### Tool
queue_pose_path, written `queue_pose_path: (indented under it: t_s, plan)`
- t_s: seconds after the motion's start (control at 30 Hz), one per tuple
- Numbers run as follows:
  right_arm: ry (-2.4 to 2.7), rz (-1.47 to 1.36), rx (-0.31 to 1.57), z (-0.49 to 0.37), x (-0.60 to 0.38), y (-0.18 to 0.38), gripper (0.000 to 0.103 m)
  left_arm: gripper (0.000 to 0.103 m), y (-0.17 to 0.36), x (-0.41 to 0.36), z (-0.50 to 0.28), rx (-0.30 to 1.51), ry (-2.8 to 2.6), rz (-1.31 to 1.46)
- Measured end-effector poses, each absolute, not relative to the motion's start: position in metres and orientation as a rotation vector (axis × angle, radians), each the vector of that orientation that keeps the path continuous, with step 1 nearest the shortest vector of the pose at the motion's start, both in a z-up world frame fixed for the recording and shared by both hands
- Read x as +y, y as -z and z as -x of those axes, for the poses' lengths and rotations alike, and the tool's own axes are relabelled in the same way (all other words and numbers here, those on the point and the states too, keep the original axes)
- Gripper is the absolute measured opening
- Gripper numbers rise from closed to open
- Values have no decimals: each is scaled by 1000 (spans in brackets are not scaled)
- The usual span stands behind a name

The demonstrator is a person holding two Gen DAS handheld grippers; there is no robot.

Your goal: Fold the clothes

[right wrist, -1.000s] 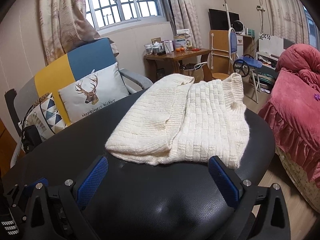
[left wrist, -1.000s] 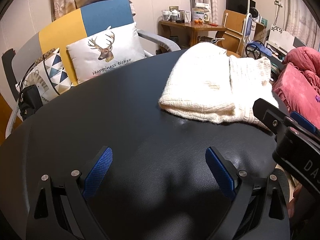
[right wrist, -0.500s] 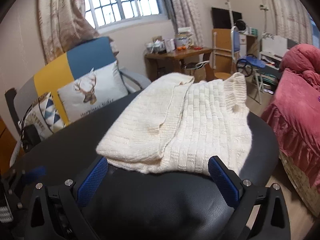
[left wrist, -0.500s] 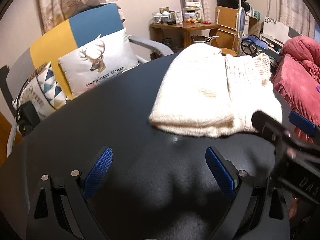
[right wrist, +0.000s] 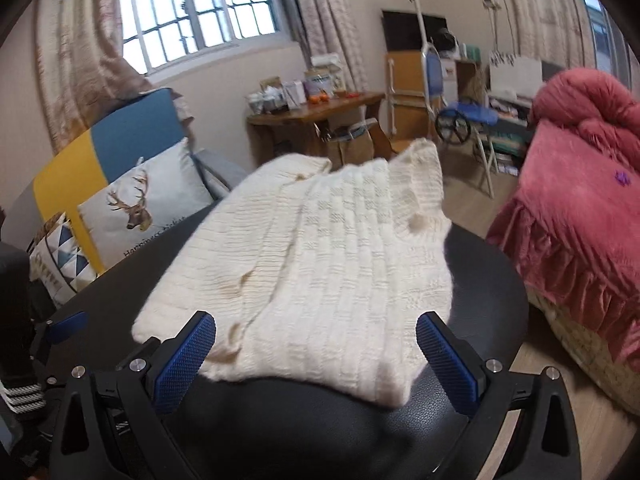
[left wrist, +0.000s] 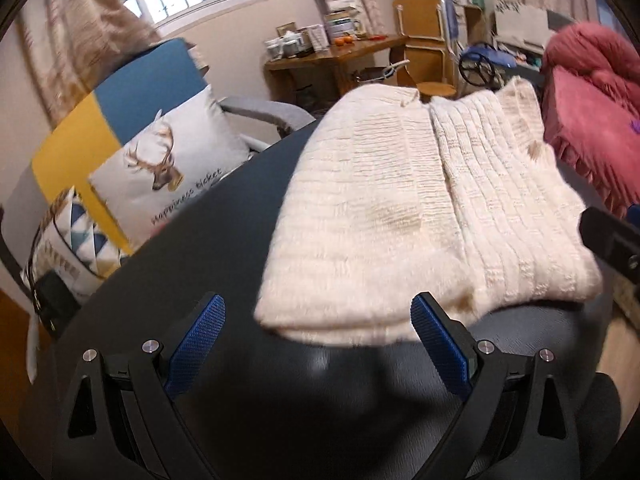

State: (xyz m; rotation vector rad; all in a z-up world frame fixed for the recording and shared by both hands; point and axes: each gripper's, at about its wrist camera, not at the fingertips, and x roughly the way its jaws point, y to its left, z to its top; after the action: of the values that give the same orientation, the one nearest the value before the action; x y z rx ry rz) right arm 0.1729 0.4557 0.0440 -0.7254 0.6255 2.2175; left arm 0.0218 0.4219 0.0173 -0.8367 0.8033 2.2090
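In the left wrist view, a deer-print cushion (left wrist: pixel 176 168) is seen at the left of the frame. The left tool (left wrist: pixel 320 344) is held with its fingers wide apart above the dark desk (left wrist: pixel 192 248). A folded cream sweater (left wrist: pixel 420 216) is spread across the centre and right. In the right wrist view, the right tool (right wrist: pixel 316 356) is likewise spread apart, empty, at the sweater's near edge.

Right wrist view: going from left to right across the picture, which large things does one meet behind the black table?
Triangle-patterned cushion → deer cushion → wooden desk → blue folding chair → red bedspread.
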Motion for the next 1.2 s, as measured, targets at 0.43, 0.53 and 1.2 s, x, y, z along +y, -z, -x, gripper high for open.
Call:
queue_pose_path:
  t_s: [0.43,0.53,1.2]
  plan:
    - [-2172,628,850,-160,519,-26,103,97,6,448,-15,736,-2043,800]
    - [-2147,624,863,-144,529,-22,103,97,20,460,-11,830,-2046,831]
    - [-1954,1067,659,-95,528,43,103,21,30,461,25,587,-1926,1008]
